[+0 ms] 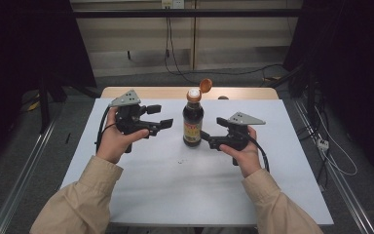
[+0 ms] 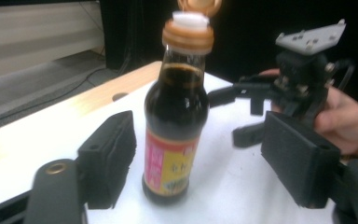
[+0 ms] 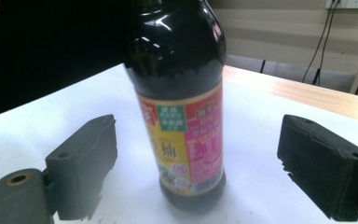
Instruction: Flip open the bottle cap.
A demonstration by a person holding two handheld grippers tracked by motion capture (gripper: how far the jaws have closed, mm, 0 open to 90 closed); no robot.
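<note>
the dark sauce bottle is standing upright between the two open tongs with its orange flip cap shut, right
Not quite: the orange flip cap is open, hinged up above the spout, as the high view shows. The dark sauce bottle does stand upright between the open left tongs and right tongs.

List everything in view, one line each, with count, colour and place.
bottle: one, dark liquid, yellow and pink label, upright at the middle of the sheet, between the two grippers
flip cap: one, orange, hinged open above the bottle's neck
sheet: one, white, covers most of the table
table: one, light wood, a strip shows past the sheet's far edge
cables: several, black, on the floor beyond the table
power strip: one, white, on the floor at the right
left gripper: one, black with a grey plate, left of the bottle, jaws open, apart from it
right gripper: one, black with a grey plate, right of the bottle, jaws open, low by its base
sleeves: two, beige, at the bottom edge
</note>
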